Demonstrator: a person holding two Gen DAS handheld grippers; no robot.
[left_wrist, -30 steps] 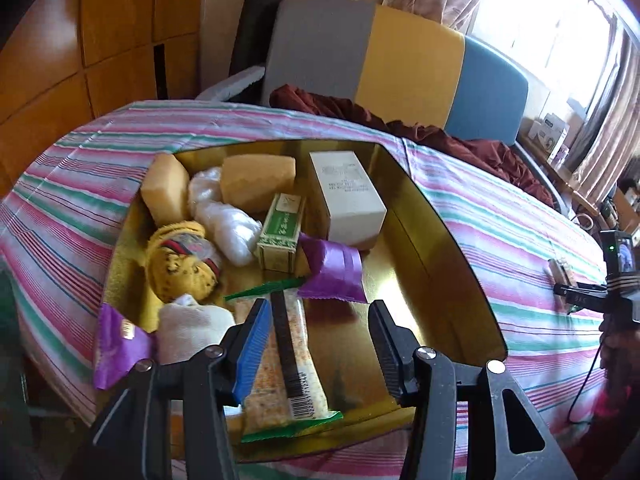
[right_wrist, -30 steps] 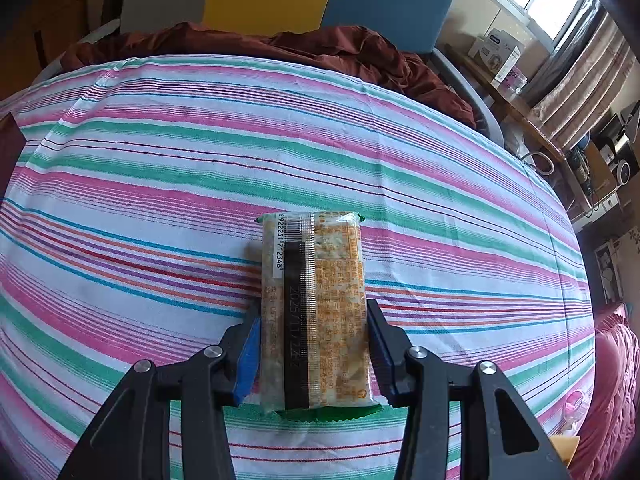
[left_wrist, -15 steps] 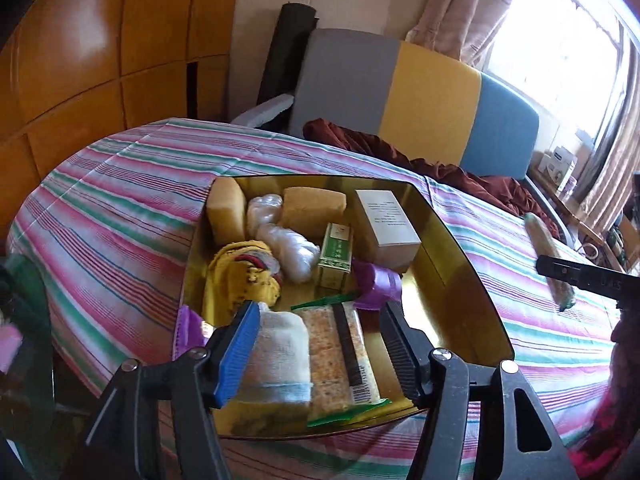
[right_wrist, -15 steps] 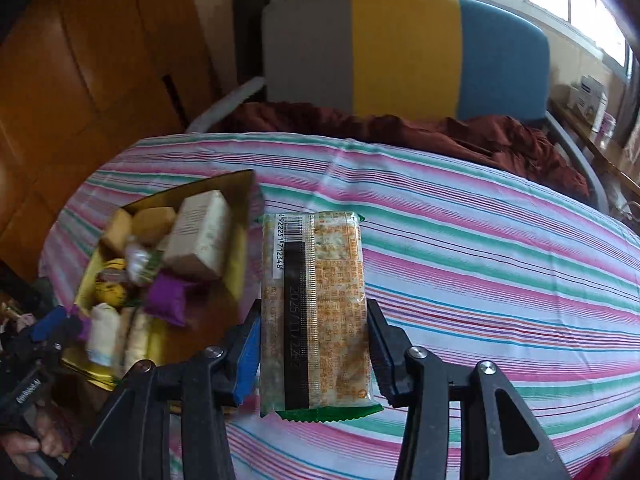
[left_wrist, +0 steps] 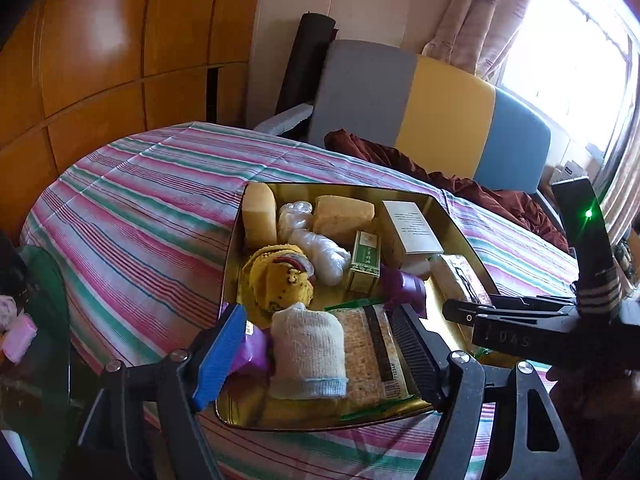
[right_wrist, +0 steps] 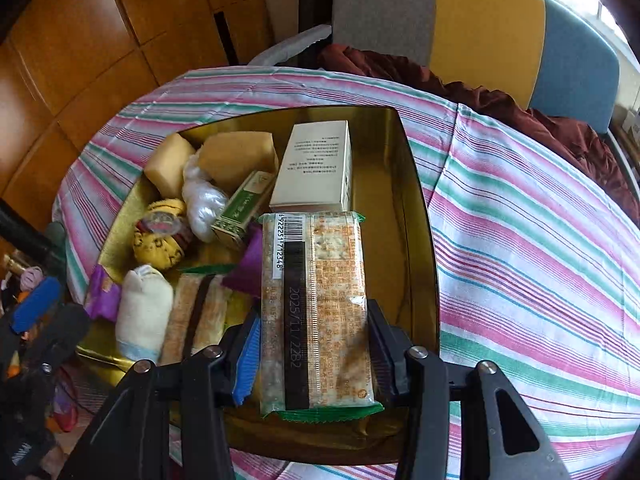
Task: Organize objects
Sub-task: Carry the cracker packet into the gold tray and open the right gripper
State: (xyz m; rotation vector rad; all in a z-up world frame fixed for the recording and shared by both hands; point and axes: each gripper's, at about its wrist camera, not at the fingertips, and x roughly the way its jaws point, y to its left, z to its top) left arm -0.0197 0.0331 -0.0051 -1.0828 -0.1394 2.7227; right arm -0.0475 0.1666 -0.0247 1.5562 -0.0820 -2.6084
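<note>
A gold tray (left_wrist: 468,240) (right_wrist: 412,184) on the striped tablecloth holds several items: a white box (right_wrist: 316,168), a green box (right_wrist: 244,208), sponges, a yellow plush, a white cloth roll (left_wrist: 308,352) and a cracker pack (left_wrist: 372,352). My right gripper (right_wrist: 314,344) is shut on a second cracker pack (right_wrist: 320,304) and holds it above the tray's right side. In the left wrist view that pack (left_wrist: 460,284) shows at the tray's right edge. My left gripper (left_wrist: 320,348) is open and empty at the tray's near edge.
The round table has a striped cloth (right_wrist: 540,240). A grey, yellow and blue chair back (left_wrist: 420,104) with a dark red cloth (left_wrist: 460,184) stands behind it. Wooden panels (left_wrist: 100,60) are at the left. A pink object (left_wrist: 18,338) lies low at the left.
My right gripper has carried the cracker pack from the bare tablecloth leftward to above the tray. My left gripper has drawn back from the tray and stays open.
</note>
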